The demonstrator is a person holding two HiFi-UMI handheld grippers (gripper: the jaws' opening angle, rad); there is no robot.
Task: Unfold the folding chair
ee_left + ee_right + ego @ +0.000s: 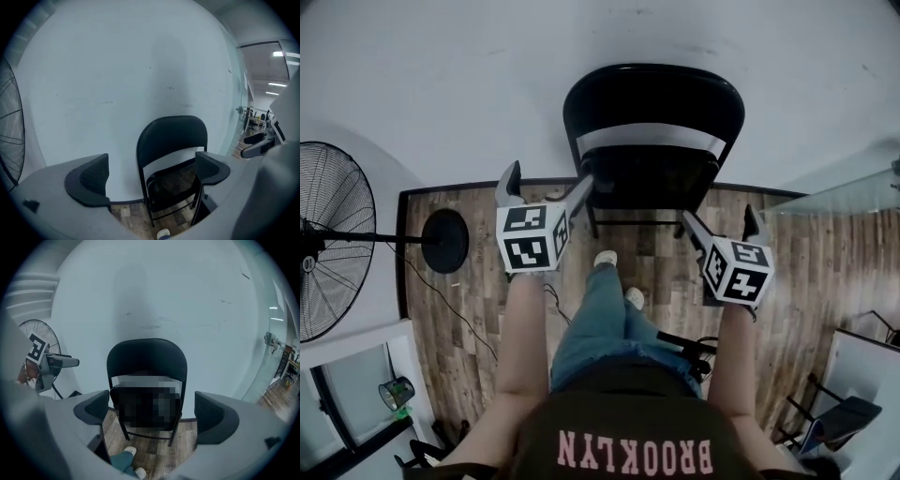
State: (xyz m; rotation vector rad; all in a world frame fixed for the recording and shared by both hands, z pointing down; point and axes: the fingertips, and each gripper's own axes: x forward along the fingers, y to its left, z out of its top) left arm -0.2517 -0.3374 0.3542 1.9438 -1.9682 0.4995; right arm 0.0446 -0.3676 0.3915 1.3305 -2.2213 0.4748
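Out in front of the person, the left hand-held gripper [544,187] is up with its jaws wide apart and nothing clamped between them. On the other side, the right hand-held gripper [724,225] is the same: jaws spread, empty. Both point at the chair [652,103], which shows through each gap but lies beyond the tips. It's black and stands at the far edge of the floor [478,300], close against the white wall [441,84]. Its seat looks tipped up steeply towards the backrest. The person's shoe [605,258] sits just short of its front legs. Over at the floor's left edge stands a fan [333,239], well apart from the chair.
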